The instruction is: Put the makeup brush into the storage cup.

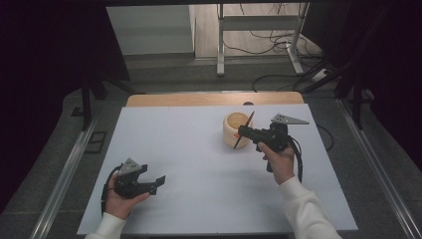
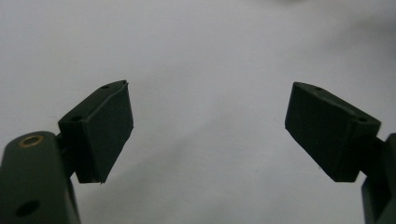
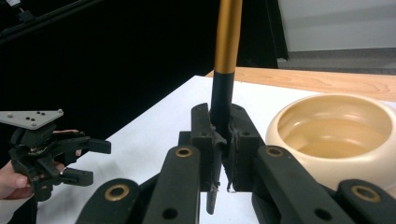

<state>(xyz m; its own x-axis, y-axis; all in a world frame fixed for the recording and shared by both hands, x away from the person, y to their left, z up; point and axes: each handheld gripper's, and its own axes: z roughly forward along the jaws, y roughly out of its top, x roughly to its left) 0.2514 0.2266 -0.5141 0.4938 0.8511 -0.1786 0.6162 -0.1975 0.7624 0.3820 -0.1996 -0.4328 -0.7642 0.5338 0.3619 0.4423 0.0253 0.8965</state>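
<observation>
Dark curtains flank your matte white tabletop (image 1: 199, 164), whose wooden edge shows at the far side. Your right gripper (image 3: 223, 154) has its jaws pressed tight on a slim black stick with a smooth golden-orange upper section (image 3: 228, 42); from the high view the stick (image 1: 244, 129) slants across the near rim of the bowl. That round, cream-coloured, thick-walled bowl (image 1: 234, 128) sits right of centre toward the far edge; in the right gripper view its glossy tan inside (image 3: 343, 133) holds nothing you can make out. Your left gripper (image 1: 149, 185) hovers low near the front left, well apart from the bowl, its blocky black jaws spread wide over bare white surface.
</observation>
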